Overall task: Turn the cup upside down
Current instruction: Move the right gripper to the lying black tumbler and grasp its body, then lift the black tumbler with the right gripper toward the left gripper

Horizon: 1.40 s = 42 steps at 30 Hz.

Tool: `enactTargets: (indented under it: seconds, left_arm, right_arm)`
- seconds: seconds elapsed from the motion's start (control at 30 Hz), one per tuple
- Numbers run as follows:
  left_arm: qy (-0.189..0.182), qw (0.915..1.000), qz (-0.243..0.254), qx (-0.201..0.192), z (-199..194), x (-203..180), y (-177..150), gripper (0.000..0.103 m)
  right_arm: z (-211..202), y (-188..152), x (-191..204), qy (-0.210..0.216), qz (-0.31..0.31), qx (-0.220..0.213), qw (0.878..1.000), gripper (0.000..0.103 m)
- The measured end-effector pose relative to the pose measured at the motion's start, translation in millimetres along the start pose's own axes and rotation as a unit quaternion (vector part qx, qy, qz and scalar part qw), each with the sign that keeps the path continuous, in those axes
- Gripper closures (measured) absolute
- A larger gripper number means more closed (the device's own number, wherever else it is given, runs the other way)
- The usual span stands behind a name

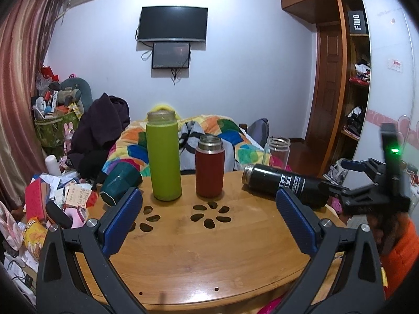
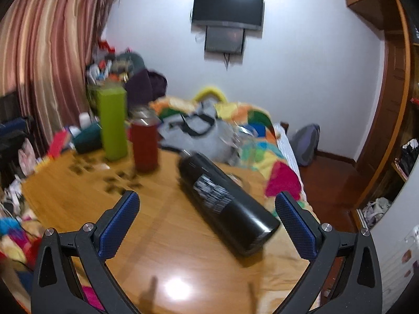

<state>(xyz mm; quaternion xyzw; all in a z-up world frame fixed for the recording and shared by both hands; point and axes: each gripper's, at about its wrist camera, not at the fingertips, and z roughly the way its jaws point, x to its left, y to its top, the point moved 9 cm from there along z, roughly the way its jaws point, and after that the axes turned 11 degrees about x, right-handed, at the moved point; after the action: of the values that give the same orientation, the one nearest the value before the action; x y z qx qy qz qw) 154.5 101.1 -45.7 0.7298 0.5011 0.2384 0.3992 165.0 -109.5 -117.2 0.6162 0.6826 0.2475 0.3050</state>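
A black flask [image 1: 282, 183] with white print lies on its side at the right of the round wooden table [image 1: 209, 248], mouth to the left. In the right wrist view the black flask [image 2: 227, 201] lies slanted between my fingers, its base near the right pad; that view is blurred. My right gripper [image 2: 207, 222] is open around it and also shows in the left wrist view [image 1: 366, 193] at the flask's base. My left gripper [image 1: 209, 217] is open and empty over the table's middle. A green flask [image 1: 163, 157] and a red flask [image 1: 209, 167] stand upright, mouths up.
A dark teal cup [image 1: 120, 183] lies on its side at the table's left edge. A clear glass jar [image 1: 277, 149] stands at the far right edge. A bed with a colourful quilt [image 1: 209, 136] lies beyond the table. Clutter fills the floor on the left.
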Motion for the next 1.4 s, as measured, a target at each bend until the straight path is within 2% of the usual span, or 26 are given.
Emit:
enactTargets:
  seconds: [0.17,0.37,0.4,0.47,0.63,0.8,0.97,1.1,1.4]
  left_arm:
    - [0.002,0.9999,0.006,0.015,12,-3,-3,0.000]
    - [0.004,0.9993,0.014,0.033,26,-8,-9,0.000]
    - [0.004,0.9992,0.015,0.036,27,-9,-10,0.000]
    - [0.005,0.9990,0.018,0.041,31,-10,-11,0.000]
    - [0.001,0.9988,0.021,0.045,31,-13,-14,0.000]
    - [0.001,0.9989,0.022,0.041,27,-14,-16,0.000]
    - [0.006,0.9991,0.019,0.037,29,-12,-20,0.000]
    - [0.008,0.9992,0.018,0.035,32,-12,-27,0.000]
    - [0.006,0.9985,0.055,-0.002,39,-26,-47,0.000]
  right_arm:
    - [50,-16,-42,0.033,0.021,0.055,0.998,0.000]
    - [80,-29,-52,0.108,0.041,0.081,0.990,0.002]
    - [82,-29,-49,0.117,0.040,0.082,0.989,0.004]
    - [84,-28,-42,0.132,0.035,0.087,0.987,0.019]
    - [82,-32,-34,0.138,0.030,0.085,0.986,0.026]
    - [67,-40,-21,0.123,0.031,0.082,0.989,0.034]
    - [46,-47,11,0.103,0.031,0.092,0.990,0.041]
    - [25,-43,27,0.065,0.021,0.082,0.994,0.042]
    - [-36,-16,52,0.052,0.001,0.048,0.997,0.042]
